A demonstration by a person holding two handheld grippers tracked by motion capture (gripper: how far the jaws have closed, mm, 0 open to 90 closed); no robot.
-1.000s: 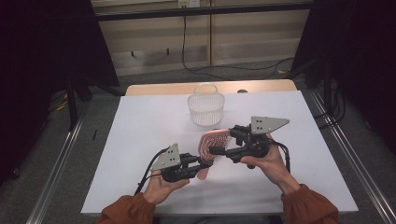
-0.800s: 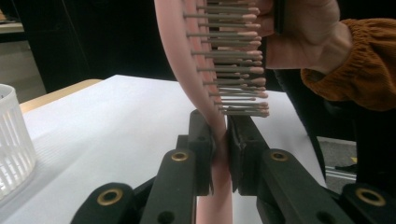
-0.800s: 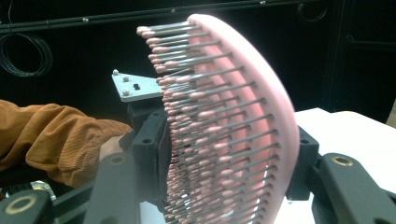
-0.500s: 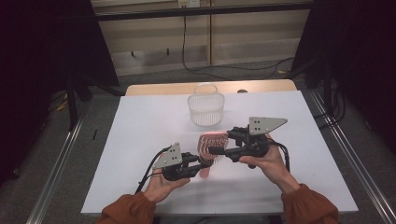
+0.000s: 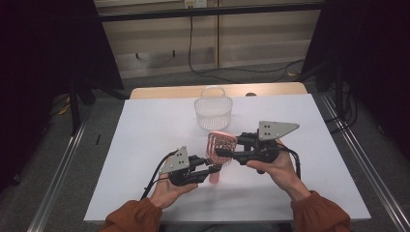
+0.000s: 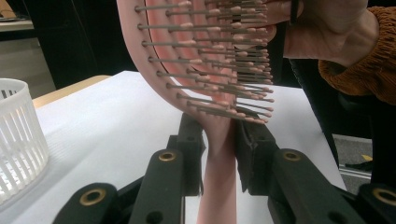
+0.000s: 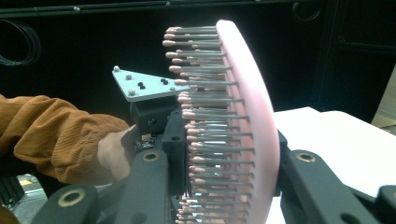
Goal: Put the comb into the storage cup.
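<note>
A pink hairbrush (image 5: 221,143) with metal bristles is held upright over the white table (image 5: 145,135), between both grippers. My left gripper (image 5: 215,170) has the handle (image 6: 218,168) between its pads. Its jaws have just been opening a little, though the pads still lie against the handle. My right gripper (image 5: 223,152) has just been closing and is now shut on the brush head (image 7: 254,116), one pad on the bristles and the other on the pink back. The left gripper view looks up along the bristles (image 6: 210,60), with the other hand (image 6: 327,32) behind them.
A white slatted basket (image 5: 213,112) stands at the back middle of the table, just beyond the brush; its wall shows at the left of the left gripper view (image 6: 18,135). Orange sleeves come in from the front edge. Metal rails run along both sides.
The right gripper's jaws have closed onto the brush head. The brush now stands a bit more upright. Both hands have kept their places.
</note>
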